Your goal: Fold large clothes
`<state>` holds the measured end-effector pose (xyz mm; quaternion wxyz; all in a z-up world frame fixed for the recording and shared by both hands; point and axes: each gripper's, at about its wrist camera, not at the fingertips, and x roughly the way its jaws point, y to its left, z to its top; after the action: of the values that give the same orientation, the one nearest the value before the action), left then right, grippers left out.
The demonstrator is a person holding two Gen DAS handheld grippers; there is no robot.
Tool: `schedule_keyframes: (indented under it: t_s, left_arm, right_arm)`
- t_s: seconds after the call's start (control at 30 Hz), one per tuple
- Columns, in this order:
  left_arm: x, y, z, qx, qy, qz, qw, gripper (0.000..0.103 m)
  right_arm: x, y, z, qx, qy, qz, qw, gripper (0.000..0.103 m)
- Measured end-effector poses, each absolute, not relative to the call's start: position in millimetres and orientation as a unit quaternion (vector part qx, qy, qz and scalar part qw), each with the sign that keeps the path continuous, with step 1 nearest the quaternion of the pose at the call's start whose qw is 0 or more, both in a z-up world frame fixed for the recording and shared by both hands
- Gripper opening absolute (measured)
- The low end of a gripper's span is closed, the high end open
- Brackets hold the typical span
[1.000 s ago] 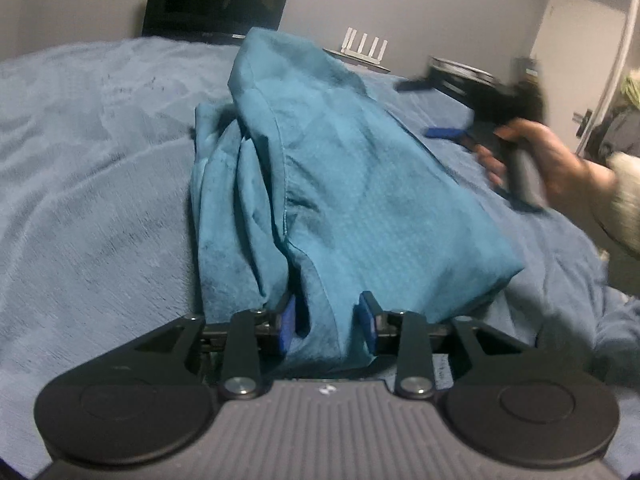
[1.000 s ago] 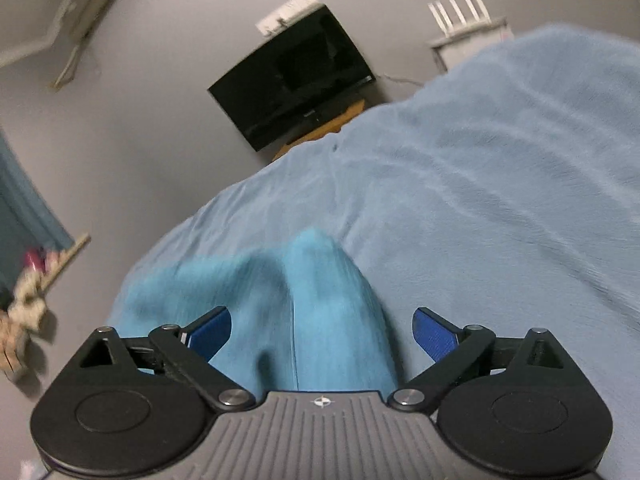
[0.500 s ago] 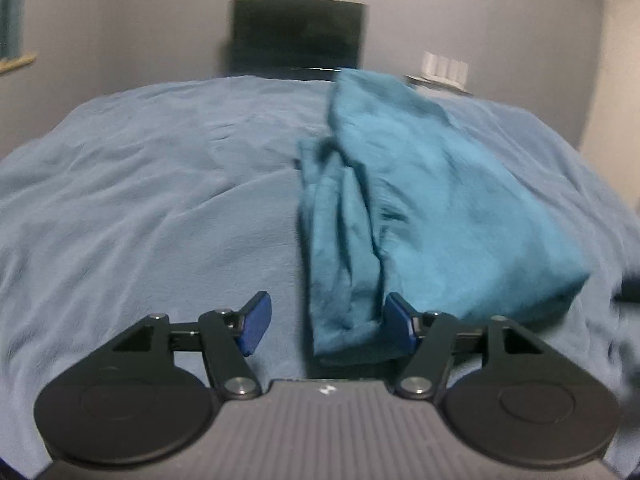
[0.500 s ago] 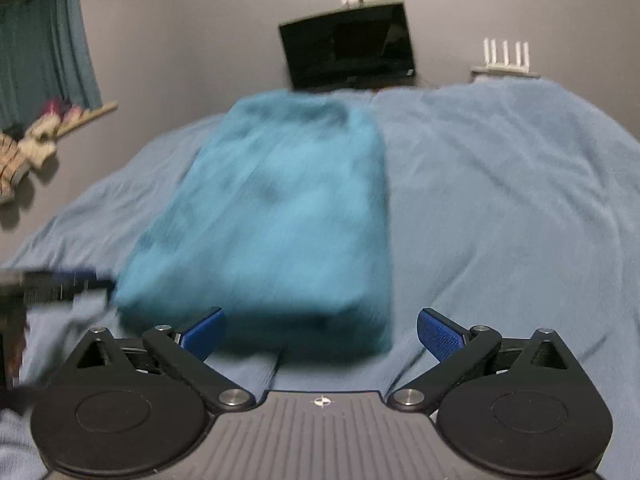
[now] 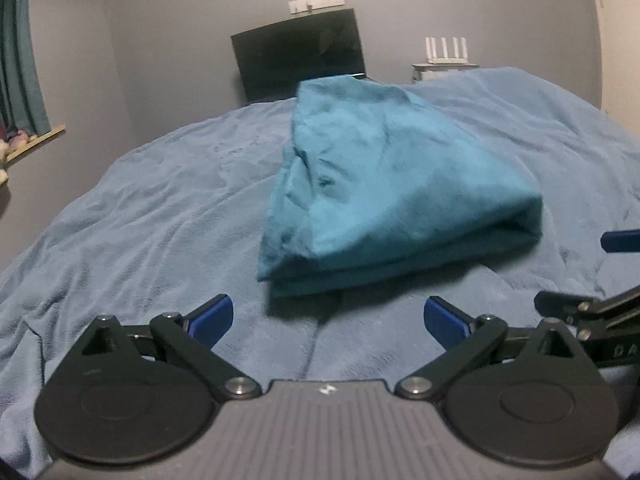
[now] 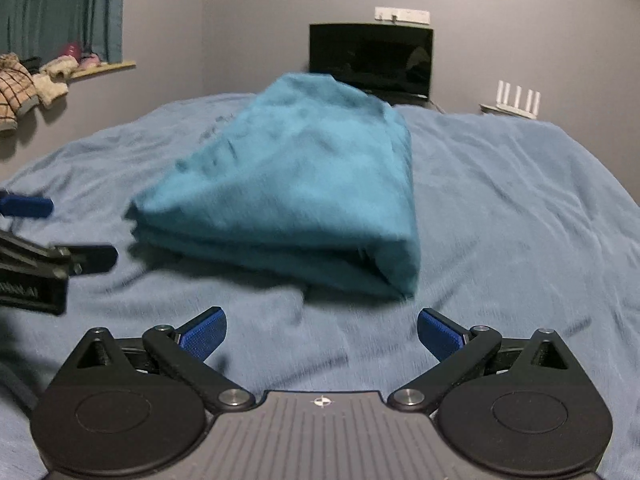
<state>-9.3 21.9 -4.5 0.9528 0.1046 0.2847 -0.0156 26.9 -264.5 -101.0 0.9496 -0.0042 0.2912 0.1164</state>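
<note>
A teal garment [image 5: 384, 184] lies folded into a thick stack on the blue bedspread [image 5: 140, 220]. In the left wrist view my left gripper [image 5: 328, 318] sits just short of the stack's near edge, its jaws opening wide with nothing between them. In the right wrist view the same garment [image 6: 296, 192] lies ahead of my right gripper [image 6: 320, 330], which stands open and empty above bare bedspread [image 6: 520, 208]. Each gripper shows at the other view's edge: the right gripper [image 5: 596, 276] at right, the left gripper [image 6: 44, 236] at left.
A dark screen [image 6: 372, 60] stands behind the bed against the grey wall, with a white router [image 6: 516, 98] to its right. Teal curtains [image 6: 60, 8] and soft items on a sill [image 6: 44, 76] are at far left.
My left gripper let go of the teal garment's edge, opened wide and pulled back. My right gripper swung round and now faces the folded stack from the near side, still open.
</note>
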Motion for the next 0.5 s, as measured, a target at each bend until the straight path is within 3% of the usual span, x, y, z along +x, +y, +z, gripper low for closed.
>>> schedule_keyframes:
  t_s: [0.5]
  left_arm:
    - [5, 17, -29, 0.098, 0.340, -0.064, 0.933, 0.102]
  right_arm:
    - [29, -277, -123, 0.026, 0.310, 0.103, 0.945, 0.103]
